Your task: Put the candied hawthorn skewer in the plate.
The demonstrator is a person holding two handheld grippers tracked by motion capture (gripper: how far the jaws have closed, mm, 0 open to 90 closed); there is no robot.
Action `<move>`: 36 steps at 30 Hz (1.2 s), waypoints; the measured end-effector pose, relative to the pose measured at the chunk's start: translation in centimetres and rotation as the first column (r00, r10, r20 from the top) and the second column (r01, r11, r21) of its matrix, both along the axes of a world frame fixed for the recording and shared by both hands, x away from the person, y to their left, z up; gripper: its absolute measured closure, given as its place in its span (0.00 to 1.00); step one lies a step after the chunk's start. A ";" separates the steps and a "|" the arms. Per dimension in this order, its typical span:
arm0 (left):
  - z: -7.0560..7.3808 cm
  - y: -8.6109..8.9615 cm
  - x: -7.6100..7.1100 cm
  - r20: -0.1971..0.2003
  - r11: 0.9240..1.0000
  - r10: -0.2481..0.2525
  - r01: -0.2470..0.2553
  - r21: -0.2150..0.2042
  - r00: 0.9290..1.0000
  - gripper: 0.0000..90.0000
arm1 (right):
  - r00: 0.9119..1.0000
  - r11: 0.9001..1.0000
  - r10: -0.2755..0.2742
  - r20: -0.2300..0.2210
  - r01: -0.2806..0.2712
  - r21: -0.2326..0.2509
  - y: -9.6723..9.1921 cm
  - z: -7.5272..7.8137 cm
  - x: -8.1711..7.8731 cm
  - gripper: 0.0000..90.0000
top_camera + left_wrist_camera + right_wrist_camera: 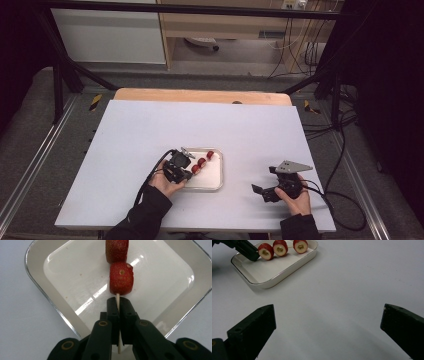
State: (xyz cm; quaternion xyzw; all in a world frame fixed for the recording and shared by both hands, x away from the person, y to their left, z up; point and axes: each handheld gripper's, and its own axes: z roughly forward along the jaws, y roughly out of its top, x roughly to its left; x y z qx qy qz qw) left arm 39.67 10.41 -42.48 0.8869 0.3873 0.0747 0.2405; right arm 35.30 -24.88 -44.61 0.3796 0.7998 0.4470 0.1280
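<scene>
A thin wooden skewer [117, 298] carries three red strawberry pieces [201, 162] in a row. My left gripper [118, 302] is shut on the skewer's bare end, just behind the nearest piece [121, 278]. The skewer hangs over a white square tray [62, 272]. In the high view the left gripper [190, 173] sits at the tray's [207, 178] left edge. The right gripper [328, 317] stands open with bare table between its jaws; its view shows the three pieces [280, 248] and the left gripper's jaws [249, 251] far off. The right gripper [265, 180] rests to the tray's right.
The pale table top [150, 130] stretches wide around the tray, with a wooden edge [200, 95] at the back. Black frame bars [60, 80] stand at the far corners. Cables [345, 200] trail off the table's right side.
</scene>
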 end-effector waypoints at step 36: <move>-1.7 17.2 -4.8 0.253 0.962 0.099 -0.027 -0.272 0.962 0.07 | 0.999 1.000 -0.029 -0.012 0.029 -0.003 -0.3 0.1 0.0 0.01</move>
